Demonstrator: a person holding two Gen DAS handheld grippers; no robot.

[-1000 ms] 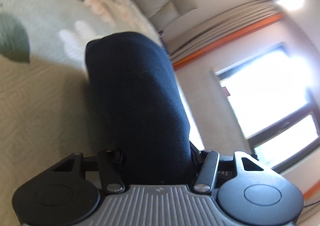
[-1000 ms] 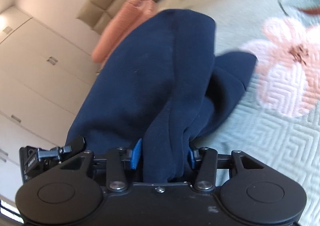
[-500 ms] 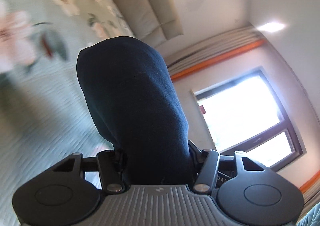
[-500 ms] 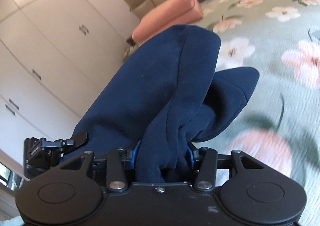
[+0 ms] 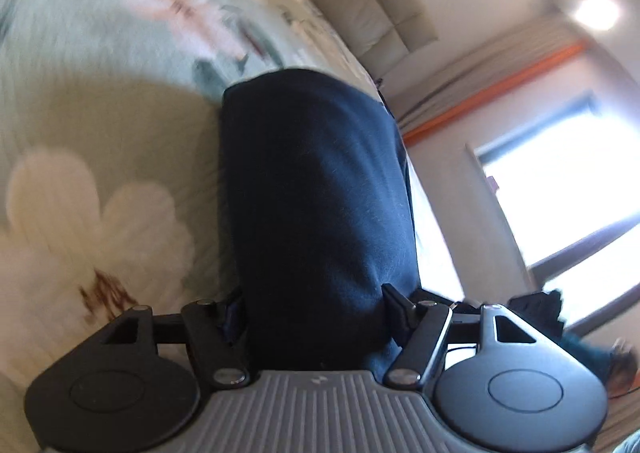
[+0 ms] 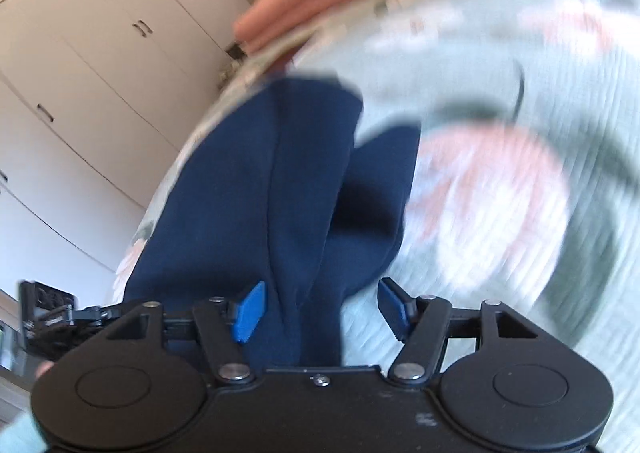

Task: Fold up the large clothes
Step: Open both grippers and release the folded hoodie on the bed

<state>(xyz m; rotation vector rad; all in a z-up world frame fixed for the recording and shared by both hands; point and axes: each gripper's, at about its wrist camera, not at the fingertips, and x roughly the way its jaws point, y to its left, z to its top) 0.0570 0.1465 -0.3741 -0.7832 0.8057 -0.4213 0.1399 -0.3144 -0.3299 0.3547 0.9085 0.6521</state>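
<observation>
My right fingers have just been opening: the blue pads stand clear of the dark navy fleece garment draped between them, letting its folded edge settle onto the pale green floral quilted bedspread. My left fingers have been spreading too, the same navy cloth filling the gap; whether they still pinch it I cannot tell. Beyond, blur smears the bedspread, and the garment's far end is hidden.
</observation>
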